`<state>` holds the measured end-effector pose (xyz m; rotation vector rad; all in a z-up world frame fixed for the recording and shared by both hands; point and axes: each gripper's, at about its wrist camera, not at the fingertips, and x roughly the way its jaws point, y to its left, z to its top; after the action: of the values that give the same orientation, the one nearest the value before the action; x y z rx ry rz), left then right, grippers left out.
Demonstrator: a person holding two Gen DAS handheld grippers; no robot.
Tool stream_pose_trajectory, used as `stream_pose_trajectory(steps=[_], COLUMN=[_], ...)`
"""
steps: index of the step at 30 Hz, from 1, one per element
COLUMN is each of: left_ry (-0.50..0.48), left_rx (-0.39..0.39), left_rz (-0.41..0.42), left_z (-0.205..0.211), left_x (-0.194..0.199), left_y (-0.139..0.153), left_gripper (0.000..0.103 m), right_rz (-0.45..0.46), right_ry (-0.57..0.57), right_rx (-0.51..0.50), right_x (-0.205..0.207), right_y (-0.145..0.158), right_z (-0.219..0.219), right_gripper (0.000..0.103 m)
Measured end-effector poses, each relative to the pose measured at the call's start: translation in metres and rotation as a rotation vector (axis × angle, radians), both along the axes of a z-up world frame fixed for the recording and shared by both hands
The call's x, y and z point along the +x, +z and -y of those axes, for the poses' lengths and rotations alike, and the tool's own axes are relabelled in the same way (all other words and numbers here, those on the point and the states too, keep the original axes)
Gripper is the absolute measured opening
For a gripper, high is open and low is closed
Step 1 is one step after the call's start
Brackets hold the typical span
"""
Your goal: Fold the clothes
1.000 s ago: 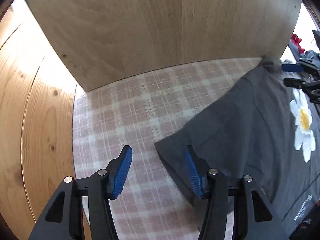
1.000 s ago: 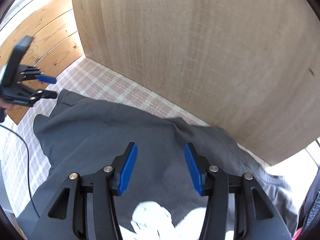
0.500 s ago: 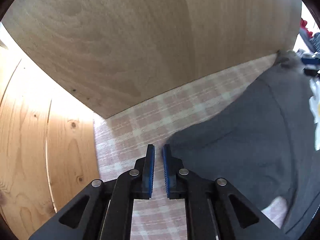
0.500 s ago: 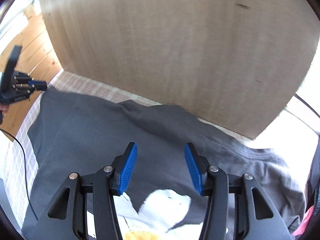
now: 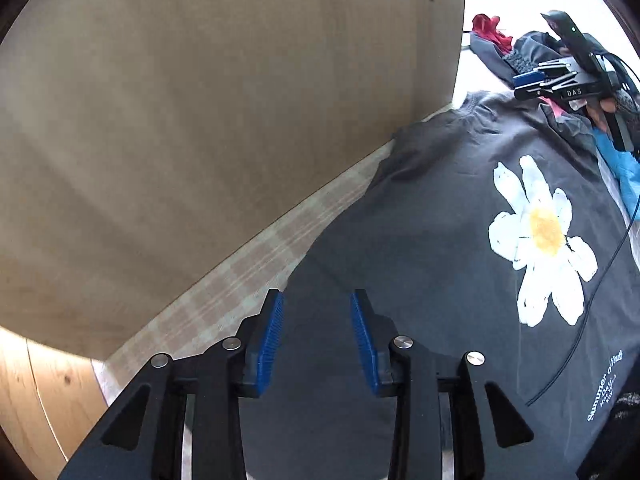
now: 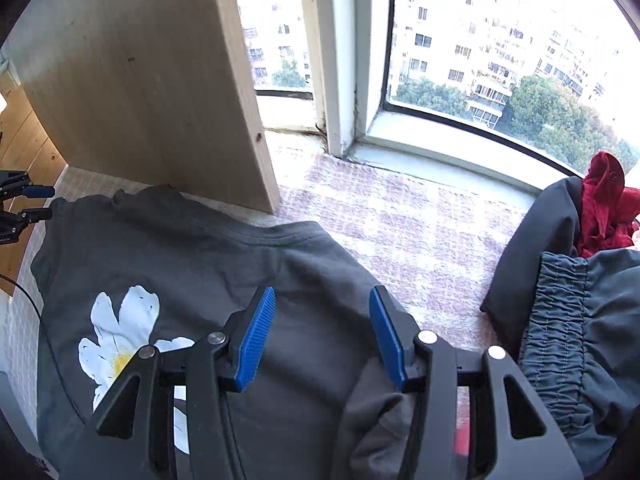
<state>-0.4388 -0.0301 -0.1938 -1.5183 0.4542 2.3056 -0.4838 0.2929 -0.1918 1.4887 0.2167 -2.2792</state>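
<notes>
**Dark daisy T-shirt spread on checked bench by window**

Surface: bench (image 6: 420, 236) under a pink-and-white checked cloth. An upright pale wood panel (image 5: 208, 120) stands along the far edge; knotty pine boards (image 5: 36, 400) to the left. Beyond the panel's end, a window (image 6: 500, 48) looks out on apartment blocks and trees.

Count: one T-shirt, two tools, one heap of other clothes.

T-shirt (image 5: 420, 248): charcoal grey, lying flat, print side up, collar toward the panel and window. One large white daisy (image 5: 540, 236) with yellow centre; small white lettering near the hem. Light wrinkles at the shoulder; a sleeve lies bunched under the right tool.

Left tool (image 5: 316, 336): blue pads apart, released, over the shirt's left edge, holding nothing. Right tool (image 6: 322, 336): pads wide apart, released, above the collar-side shoulder, empty.

Heap at right: dark grey garment with elastic waistband (image 6: 568, 320), red garment (image 6: 604, 208) atop. A thin black cable (image 5: 592, 300) trails across the shirt.
</notes>
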Motion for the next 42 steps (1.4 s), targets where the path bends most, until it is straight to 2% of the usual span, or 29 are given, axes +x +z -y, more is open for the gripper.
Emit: stream_pose_trajectory(steps=[2, 5, 12, 14, 15, 16, 17, 18, 19, 20, 21, 24, 28, 30, 32, 33, 35, 37, 40, 42], left_ry=[-0.048, -0.066, -0.080, -0.081, -0.077, -0.075, -0.076, -0.080, -0.090, -0.097, -0.101, -0.122, -0.156, -0.168, -0.157, -0.148, -0.153, -0.171, -0.185, -0.178], left_rx=[-0.004, -0.003, -0.001, -0.006, -0.008, -0.005, -0.001, 0.001, -0.003, -0.016, -0.028, -0.037, -0.027, -0.048, -0.043, -0.027, -0.019, -0.029, -0.031, -0.020], left_rz=[0.015, 0.035, 0.065, 0.072, 0.073, 0.076, 0.076, 0.073, 0.062, 0.046, 0.030, -0.033, -0.029, -0.026, -0.026, -0.027, -0.027, -0.018, -0.005, -0.005], left_z=[-0.020, -0.037, -0.051, -0.054, -0.055, -0.056, -0.057, -0.059, -0.062, -0.064, -0.065, -0.070, -0.075, -0.079, -0.081, -0.081, -0.084, -0.089, -0.094, -0.094], left_x=[-0.016, -0.039, -0.054, -0.057, -0.058, -0.059, -0.059, -0.058, -0.055, -0.051, -0.045, -0.020, 0.007, 0.011, 0.011, 0.010, 0.011, 0.013, 0.018, 0.019], left_y=[-0.010, -0.027, -0.058, -0.064, -0.066, -0.068, -0.069, -0.070, -0.070, -0.070, -0.068, -0.059, -0.060, -0.067, -0.070, -0.069, -0.070, -0.074, -0.080, -0.081], left_gripper=[0.034, 0.033, 0.033, 0.033, 0.033, 0.033, 0.033, 0.027, 0.010, 0.002, 0.001, 0.001, 0.001, 0.002, 0.002, 0.002, 0.002, 0.002, 0.003, 0.003], right_rz=[0.030, 0.059, 0.113, 0.091, 0.088, 0.088, 0.072, 0.052, 0.035, 0.011, -0.015, -0.077, -0.044, -0.053, -0.109, -0.130, -0.127, -0.106, -0.097, -0.090], right_ry=[0.020, 0.047, 0.115, 0.147, 0.166, 0.177, 0.184, 0.190, 0.201, 0.204, 0.205, 0.170, 0.165, 0.112, 0.047, 0.030, 0.082, 0.194, 0.332, 0.383], right_rx=[-0.031, -0.061, -0.094, -0.100, -0.108, -0.102, -0.081, -0.058, -0.064, -0.075, -0.085, -0.104, 0.023, 0.116, 0.115, 0.076, -0.045, -0.115, -0.100, -0.080], right_x=[-0.009, -0.026, -0.054, -0.049, -0.046, -0.043, -0.039, -0.034, -0.029, -0.022, -0.015, -0.002, 0.001, -0.001, -0.001, 0.000, 0.002, 0.012, 0.022, 0.023], right_y=[-0.003, -0.009, -0.040, -0.040, -0.040, -0.040, -0.039, -0.037, -0.033, -0.026, -0.019, -0.001, -0.013, -0.017, -0.004, 0.006, 0.024, 0.029, 0.014, 0.001], right_z=[-0.005, -0.008, 0.008, 0.012, 0.014, 0.016, 0.017, 0.019, 0.019, 0.018, 0.016, 0.006, 0.000, -0.006, -0.008, -0.006, 0.014, 0.048, 0.107, 0.137], right_gripper=[0.049, 0.049, 0.049, 0.049, 0.045, 0.029, 0.018, 0.010, 0.008, 0.007, 0.006, 0.005, 0.006, 0.008, 0.011, 0.012, 0.016, 0.020, 0.021, 0.021])
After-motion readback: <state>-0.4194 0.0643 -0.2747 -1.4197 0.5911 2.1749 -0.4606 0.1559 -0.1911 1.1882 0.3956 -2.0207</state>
